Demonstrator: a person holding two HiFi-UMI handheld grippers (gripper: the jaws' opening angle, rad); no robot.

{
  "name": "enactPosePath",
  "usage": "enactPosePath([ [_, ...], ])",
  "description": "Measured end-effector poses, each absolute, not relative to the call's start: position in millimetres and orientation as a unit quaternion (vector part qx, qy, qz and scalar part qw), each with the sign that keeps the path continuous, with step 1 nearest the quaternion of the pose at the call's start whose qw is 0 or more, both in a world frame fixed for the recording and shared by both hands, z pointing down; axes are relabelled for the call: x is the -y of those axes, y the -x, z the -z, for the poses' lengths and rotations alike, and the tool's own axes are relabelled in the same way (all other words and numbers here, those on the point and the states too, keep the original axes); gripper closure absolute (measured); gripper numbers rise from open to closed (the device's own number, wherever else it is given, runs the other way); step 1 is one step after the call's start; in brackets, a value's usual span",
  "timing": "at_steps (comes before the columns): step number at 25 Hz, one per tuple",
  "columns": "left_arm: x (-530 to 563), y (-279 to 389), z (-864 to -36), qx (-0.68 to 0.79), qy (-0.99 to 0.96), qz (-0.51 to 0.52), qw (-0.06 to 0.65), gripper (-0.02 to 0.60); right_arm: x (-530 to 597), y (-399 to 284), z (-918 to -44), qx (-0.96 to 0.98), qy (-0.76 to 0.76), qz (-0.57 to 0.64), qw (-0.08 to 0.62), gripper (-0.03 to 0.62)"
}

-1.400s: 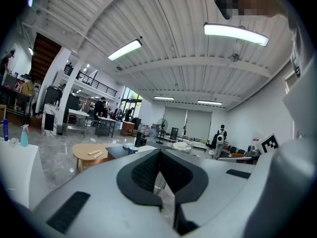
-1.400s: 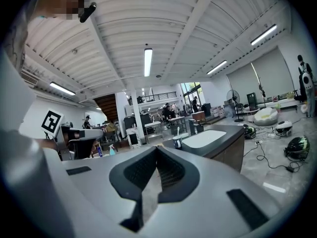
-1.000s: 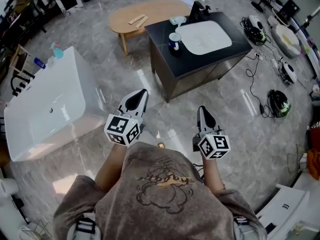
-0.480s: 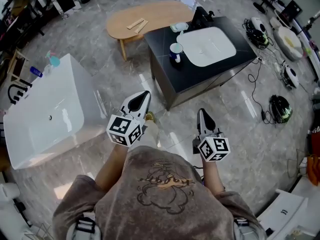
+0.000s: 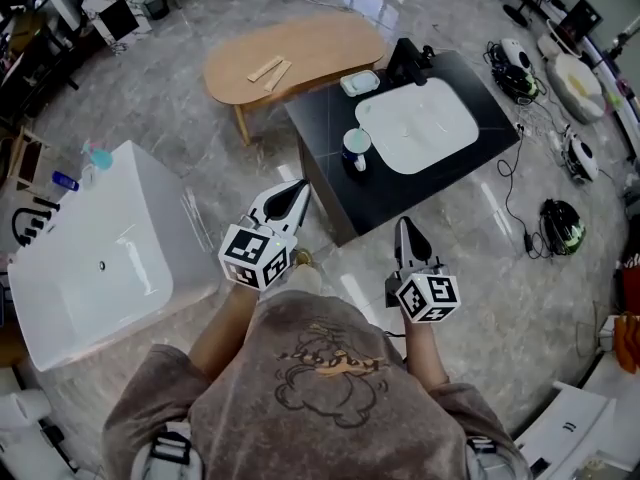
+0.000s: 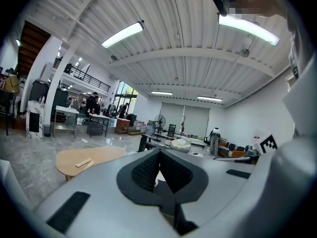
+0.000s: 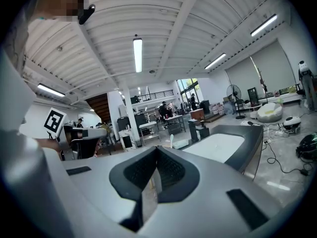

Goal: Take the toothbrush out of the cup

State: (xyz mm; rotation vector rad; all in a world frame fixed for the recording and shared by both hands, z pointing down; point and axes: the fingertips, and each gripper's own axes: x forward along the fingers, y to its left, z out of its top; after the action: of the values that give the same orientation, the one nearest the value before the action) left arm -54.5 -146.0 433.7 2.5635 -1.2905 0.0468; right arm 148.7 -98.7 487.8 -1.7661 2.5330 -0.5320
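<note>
A white cup with a blue band stands on the near left part of a dark vanity counter, beside its white sink. From above I cannot make out the toothbrush in it. In the right gripper view a thin white stick rises left of the sink; what it stands in is hidden. My left gripper is shut and empty, short of the counter's near corner and below the cup; its tips meet. My right gripper is shut and empty in front of the counter.
A white bathtub stands at the left. Behind the counter is an oval wooden table with two wooden strips. A black tap and a small dish sit at the sink's far side. Cables and helmets lie on the floor at right.
The person has walked toward the vanity: counter, cup and sink have come nearer to both grippers. Both grippers stay shut and side by side.
</note>
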Motion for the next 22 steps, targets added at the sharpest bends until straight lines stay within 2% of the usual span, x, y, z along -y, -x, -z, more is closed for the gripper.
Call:
enactPosePath([
  [12,258.9,52.8,-440.8,0.393,-0.909,-0.021,0.139,0.56,193.1,-138.6,-482.0,-0.782,0.601,0.164,0.007,0.591],
  [22,294.7,33.3,-436.0,0.371,-0.919,-0.018,0.136,0.56,230.6,-151.0,-470.2,-0.774,0.615,0.15,0.017,0.591],
])
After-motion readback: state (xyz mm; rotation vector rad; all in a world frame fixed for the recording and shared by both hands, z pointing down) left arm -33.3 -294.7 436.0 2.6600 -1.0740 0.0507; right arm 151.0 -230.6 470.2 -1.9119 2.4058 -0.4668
